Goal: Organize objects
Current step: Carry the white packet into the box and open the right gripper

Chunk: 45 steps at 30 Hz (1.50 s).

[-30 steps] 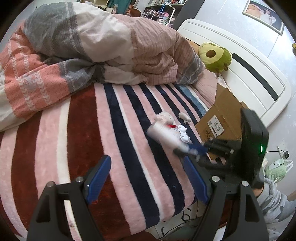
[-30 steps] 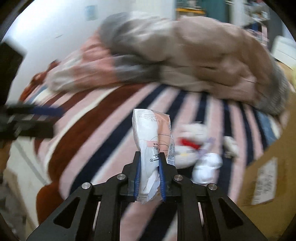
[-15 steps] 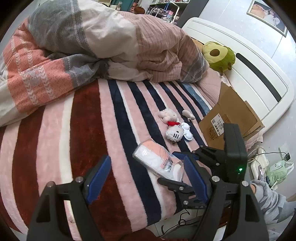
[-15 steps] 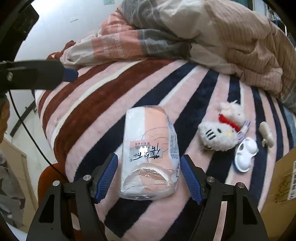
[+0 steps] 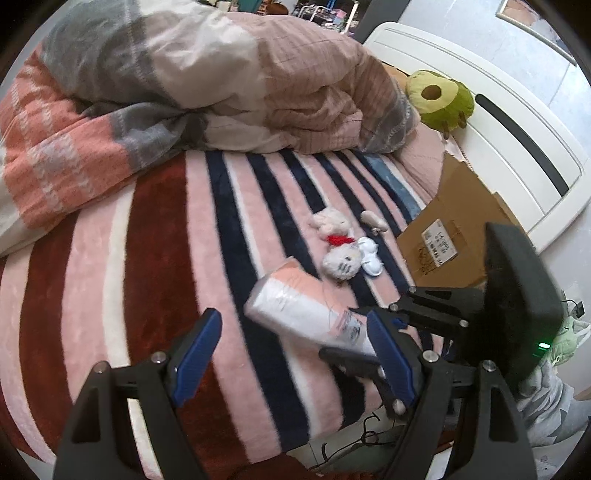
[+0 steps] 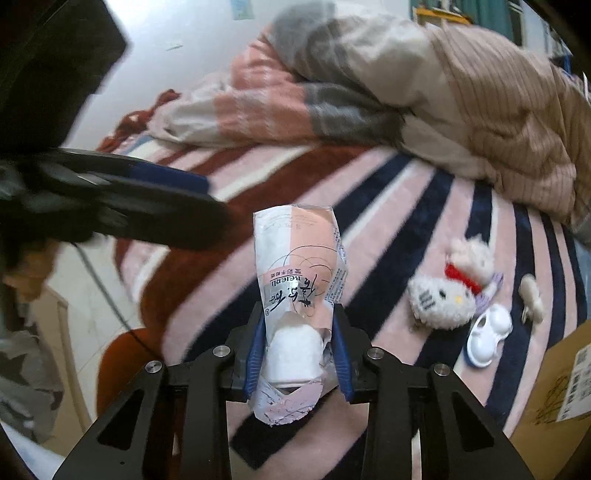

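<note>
Striped blanket (image 6: 424, 206) lay beneath; right gripper (image 6: 300, 354), just closing, pinched the tissue pack (image 6: 301, 280), plush cat (image 6: 443, 295) at three o'clock; left gripper (image 5: 295, 354) gaped empty; thin torn wrapper risked slipping

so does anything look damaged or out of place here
The tissue pack clamped in the right gripper has a torn wrapper, with white paper showing through near the pads. A plush cat lies tipped on the striped blanket beside a small white case.

home bedroom, bed (image 5: 155, 258) with striped fleece blanket, rumpled duvet (image 5: 207, 81), white headboard (image 5: 517, 122), avocado plush (image 5: 439, 99), framed picture (image 5: 535, 18) on wall
</note>
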### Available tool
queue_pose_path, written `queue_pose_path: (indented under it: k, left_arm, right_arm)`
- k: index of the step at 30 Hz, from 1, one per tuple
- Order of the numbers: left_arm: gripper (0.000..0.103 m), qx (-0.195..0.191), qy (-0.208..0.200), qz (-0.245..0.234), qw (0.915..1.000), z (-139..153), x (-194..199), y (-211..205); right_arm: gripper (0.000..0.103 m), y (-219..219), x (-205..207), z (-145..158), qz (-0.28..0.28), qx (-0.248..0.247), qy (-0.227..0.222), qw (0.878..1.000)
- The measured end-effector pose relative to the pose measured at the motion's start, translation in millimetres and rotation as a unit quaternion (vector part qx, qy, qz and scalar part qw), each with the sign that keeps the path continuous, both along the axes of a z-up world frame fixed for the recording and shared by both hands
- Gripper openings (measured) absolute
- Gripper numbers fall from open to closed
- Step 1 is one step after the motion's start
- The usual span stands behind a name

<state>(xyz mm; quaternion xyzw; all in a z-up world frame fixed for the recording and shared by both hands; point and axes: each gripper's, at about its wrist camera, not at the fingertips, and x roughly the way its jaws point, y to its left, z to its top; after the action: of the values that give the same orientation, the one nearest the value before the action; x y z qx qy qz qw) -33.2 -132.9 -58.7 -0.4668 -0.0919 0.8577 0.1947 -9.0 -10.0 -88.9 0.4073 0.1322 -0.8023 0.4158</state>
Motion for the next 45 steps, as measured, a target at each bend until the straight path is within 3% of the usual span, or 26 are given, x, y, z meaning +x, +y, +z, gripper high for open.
queue_pose_path:
  k: [10, 15, 26, 37, 45]
  left_arm:
    - [0.078, 0.000, 0.048, -0.015, 0.9987, 43.5, -7.9, 37.5]
    - [0.071, -0.016, 0.078, -0.028, 0.9965, 69.8, -12.7, 65.3]
    - [0.069, -0.049, 0.136, -0.076, 0.9866, 126.9, -26.6, 158.6]
    - [0.070, -0.083, 0.102, -0.131, 0.9826, 116.4, -61.0, 273.4]
    - [0.070, -0.093, 0.061, -0.148, 0.9828, 87.8, -77.3, 310.2]
  right_arm:
    - [0.028, 20.8, 6.2, 67.7, 0.032, -0.022, 0.035, 0.999]
    - [0.023, 47.1, 0.2, 93.3, 0.013, -0.026, 0.051, 0.998]
    - [0.023, 131.9, -9.7, 142.6, -0.038, -0.043, 0.096, 0.994]
    - [0.023, 238.2, -37.8, 129.6, -0.101, -0.055, 0.069, 0.991]
    - [0.023, 262.9, -51.7, 105.9, -0.112, -0.027, 0.039, 0.993]
